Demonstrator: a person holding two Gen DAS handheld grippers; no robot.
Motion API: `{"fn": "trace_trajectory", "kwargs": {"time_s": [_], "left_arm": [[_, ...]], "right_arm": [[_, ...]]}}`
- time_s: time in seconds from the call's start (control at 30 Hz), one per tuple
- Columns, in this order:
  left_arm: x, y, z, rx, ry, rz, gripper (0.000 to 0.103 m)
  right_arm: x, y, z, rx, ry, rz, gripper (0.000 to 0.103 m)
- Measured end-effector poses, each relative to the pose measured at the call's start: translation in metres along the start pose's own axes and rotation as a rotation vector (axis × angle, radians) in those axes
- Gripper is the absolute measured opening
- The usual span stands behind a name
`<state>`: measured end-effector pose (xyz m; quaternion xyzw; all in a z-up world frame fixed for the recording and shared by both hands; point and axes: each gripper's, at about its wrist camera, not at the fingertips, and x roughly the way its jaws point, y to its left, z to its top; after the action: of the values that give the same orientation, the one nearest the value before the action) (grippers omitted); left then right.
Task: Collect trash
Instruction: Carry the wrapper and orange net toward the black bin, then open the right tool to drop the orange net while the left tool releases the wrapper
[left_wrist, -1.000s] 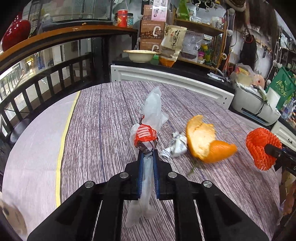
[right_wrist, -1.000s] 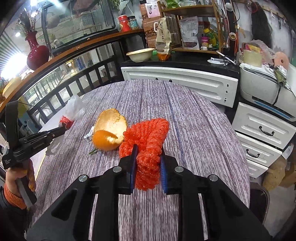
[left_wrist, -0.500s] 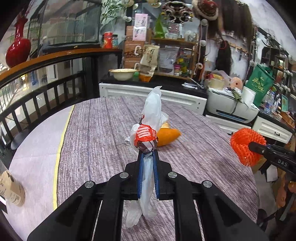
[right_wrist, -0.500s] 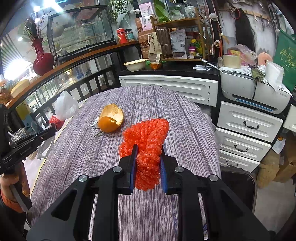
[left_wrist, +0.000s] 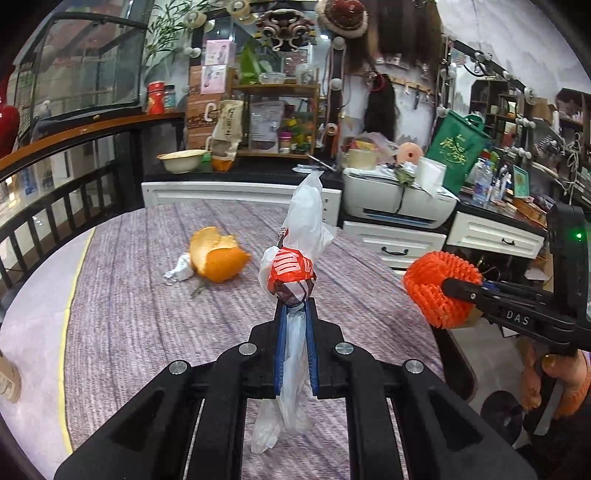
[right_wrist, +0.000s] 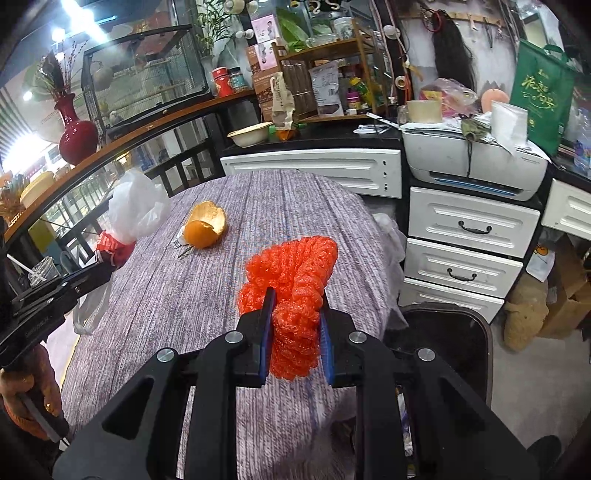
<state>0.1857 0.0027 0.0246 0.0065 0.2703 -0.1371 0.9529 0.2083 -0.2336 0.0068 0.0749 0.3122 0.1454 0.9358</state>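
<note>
Two handheld grippers, each carrying one piece of trash above a round table (left_wrist: 155, 325) covered in a grey-purple striped cloth.

The left wrist view shows the left gripper (left_wrist: 295, 314) pinching a crumpled white plastic bag (left_wrist: 308, 218) with a red printed patch; the bag stands up past the fingertips and its tail hangs down between the blue pads. At the right edge of this view the right gripper (left_wrist: 458, 291) appears from the side, clamped on an orange foam net (left_wrist: 439, 288), with the person's hand (left_wrist: 546, 380) on its handle below.

The right wrist view shows that net from behind, bunched between the right gripper's pads and held out over the table's near right edge. Only this view shows a dark bin (right_wrist: 443, 332) on the floor just beside the table, below and right of the net.

Left on the table: one orange peel (left_wrist: 218, 258), and one small crumpled silver wrapper (left_wrist: 181, 267) touching the peel's left side. Both views show the peel; the wrapper is clear only in the left one
</note>
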Motion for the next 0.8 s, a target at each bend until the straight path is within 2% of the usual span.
{"fn": "trace_trajectory", "kwargs": {"time_s": [0.3,0.53,0.6,0.8], "left_arm": [[0.009,-0.042,-0.004,0.020,0.009,-0.084,0.011],[0.019,-0.071,-0.003,0.043,0.026,-0.142,0.011],[0.020,-0.080,-0.002,0.054,0.027,-0.155,0.011],[0.028,-0.105,0.000,0.082,0.036,-0.196,0.011]], "right_arm": [[-0.012,-0.043,-0.014,0.073,-0.006,-0.092,0.022],[0.000,-0.097,-0.029,0.171,0.033,-0.223,0.022],[0.008,-0.114,-0.037,0.203,0.060,-0.257,0.022],[0.044,-0.154,-0.066,0.293,0.179,-0.286,0.022]]}}
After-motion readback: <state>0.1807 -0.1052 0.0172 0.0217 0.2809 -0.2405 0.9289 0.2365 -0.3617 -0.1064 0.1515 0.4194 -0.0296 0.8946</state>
